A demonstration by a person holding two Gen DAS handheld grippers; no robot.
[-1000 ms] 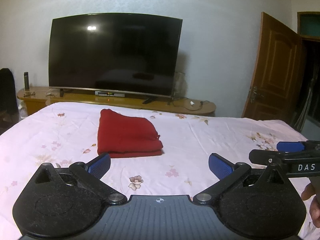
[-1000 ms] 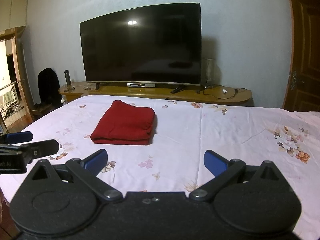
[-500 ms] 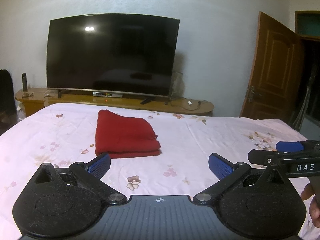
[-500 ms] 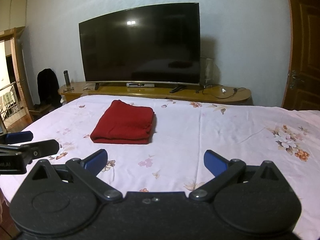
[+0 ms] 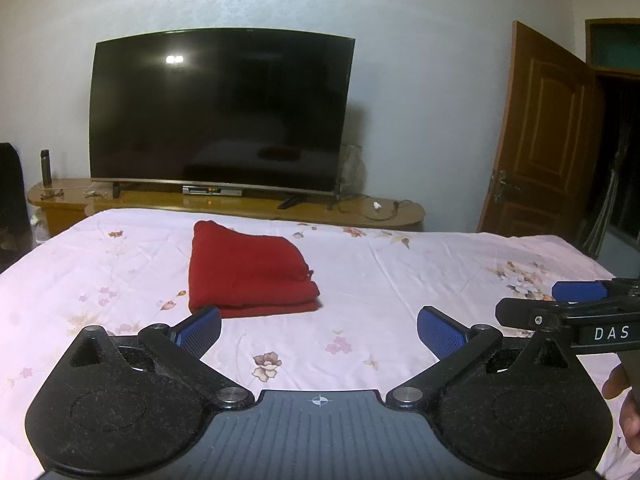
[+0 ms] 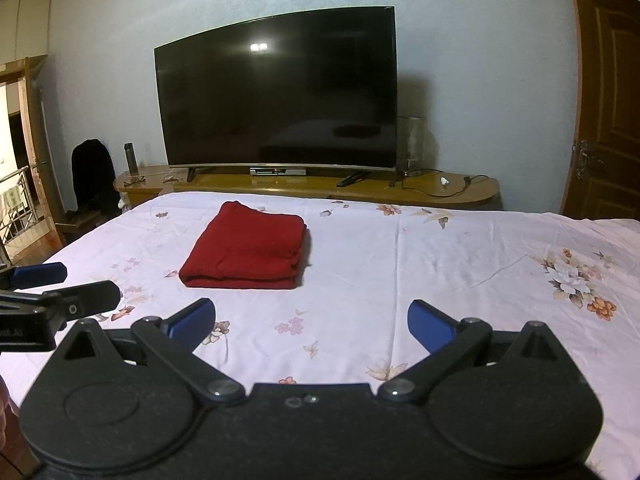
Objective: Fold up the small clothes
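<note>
The folded red knitted garment (image 5: 248, 272) is seen lying on the pink floral bedsheet (image 5: 400, 280) ahead and slightly left of both wide-open, empty tongs, its long axis running away, nearer the left gripper (image 5: 319, 330) than the right gripper (image 6: 311, 322)

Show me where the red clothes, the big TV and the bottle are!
red clothes (image 6: 246, 250), right wrist view, top fold.
TV (image 6: 276, 96), right wrist view, screen middle.
bottle (image 6: 131, 159), right wrist view, its body.
</note>
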